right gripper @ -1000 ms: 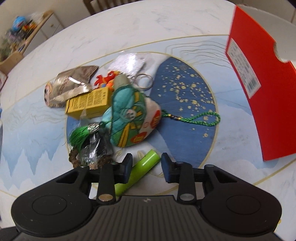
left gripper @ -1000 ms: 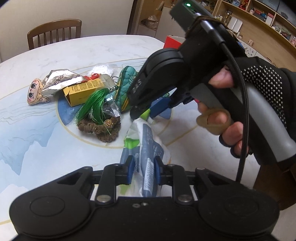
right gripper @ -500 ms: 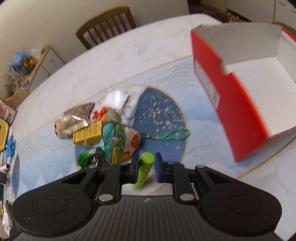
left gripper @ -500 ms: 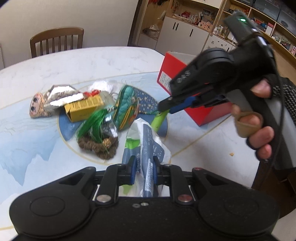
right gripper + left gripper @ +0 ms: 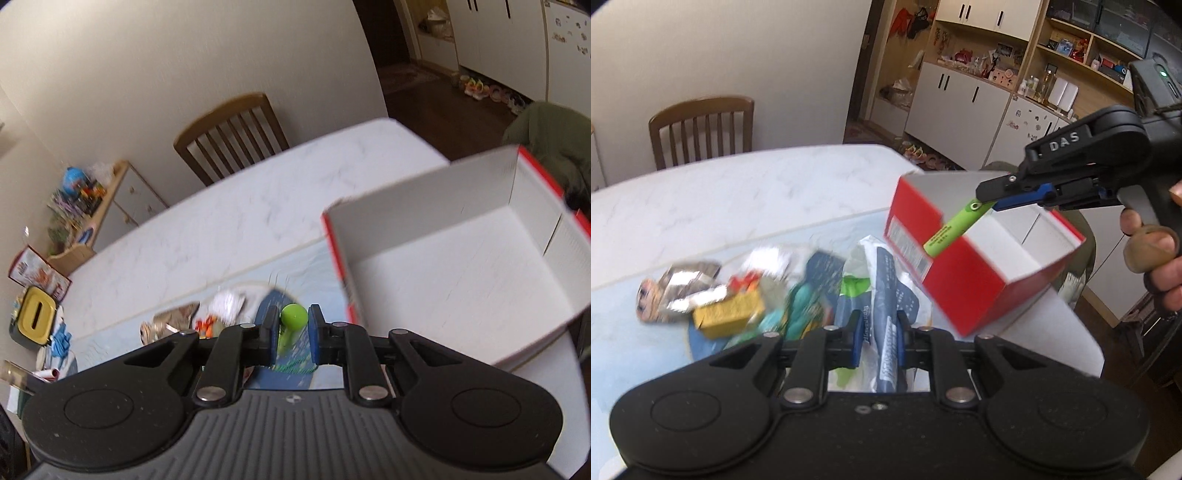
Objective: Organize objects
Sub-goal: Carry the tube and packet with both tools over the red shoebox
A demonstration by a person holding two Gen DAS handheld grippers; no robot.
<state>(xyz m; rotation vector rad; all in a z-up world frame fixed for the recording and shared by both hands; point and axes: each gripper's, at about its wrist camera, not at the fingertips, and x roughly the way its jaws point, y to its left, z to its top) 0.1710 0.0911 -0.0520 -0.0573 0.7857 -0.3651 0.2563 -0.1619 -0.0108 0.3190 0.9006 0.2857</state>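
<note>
Green tube (image 5: 955, 230) is up off the worktop (image 5: 738, 192), pinched in the right gripper (image 5: 291, 334) jaws, nearing the red box (image 5: 964, 284); left gripper (image 5: 879, 338) jaws clamp the plastic packet (image 5: 882, 273).

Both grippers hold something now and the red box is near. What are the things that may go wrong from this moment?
1. The right gripper pinches the green tube only at its top end, so it hangs tilted and may swing or slip out before it is over the red box.
2. The tube's lower end is near the box's rim and might catch on it.
3. The left gripper holds a soft plastic bag, which could drag over the pile of small items.
</note>
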